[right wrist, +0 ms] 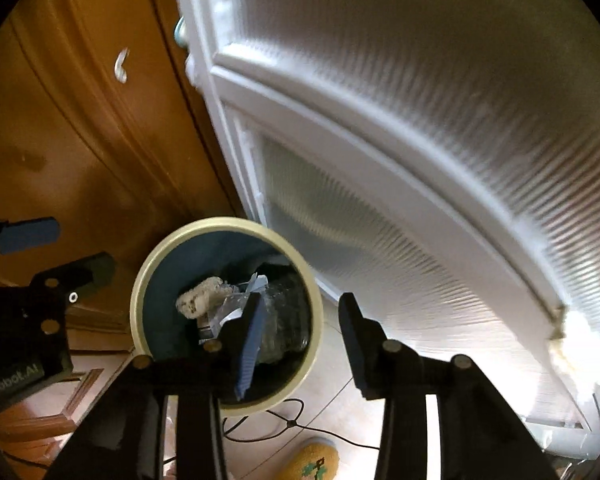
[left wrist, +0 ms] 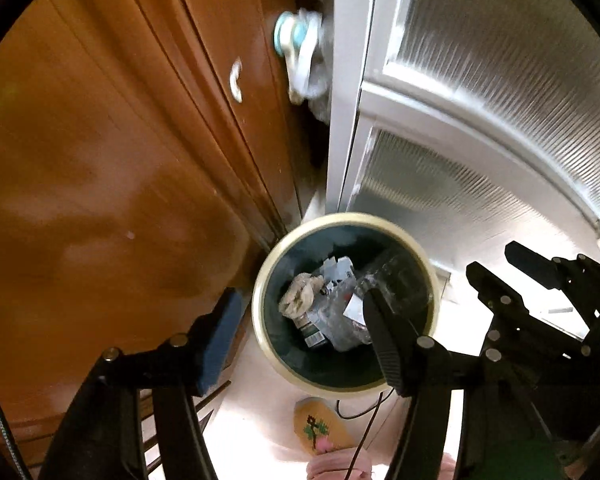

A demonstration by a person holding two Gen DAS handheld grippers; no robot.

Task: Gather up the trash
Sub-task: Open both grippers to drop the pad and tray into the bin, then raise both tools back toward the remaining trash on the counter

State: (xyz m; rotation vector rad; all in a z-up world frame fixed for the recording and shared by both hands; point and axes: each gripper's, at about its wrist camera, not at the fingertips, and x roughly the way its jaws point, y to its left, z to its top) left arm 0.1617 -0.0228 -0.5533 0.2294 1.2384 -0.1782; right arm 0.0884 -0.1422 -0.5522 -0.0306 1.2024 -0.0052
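Note:
A round bin with a cream rim (left wrist: 260,280) and a dark inside stands on the floor below both grippers. In it lie crumpled brownish paper (left wrist: 300,294), clear plastic wrap (left wrist: 348,320) and small printed cartons. My left gripper (left wrist: 300,334) hangs open over the bin with nothing between its pads. The right gripper (right wrist: 304,340) is open too, with its blue-padded finger (right wrist: 250,348) over the bin's mouth and nothing held. In the right wrist view the same bin (right wrist: 140,292) shows the paper wad (right wrist: 200,300), and the left gripper (right wrist: 60,254) is at the left edge.
A brown wooden cabinet (left wrist: 100,160) with a metal handle (left wrist: 236,80) stands left of the bin. A white door with ribbed glass (left wrist: 480,100) is behind and to the right. A yellow slipper (left wrist: 320,428) and a thin black cable (right wrist: 292,420) lie on the pale floor.

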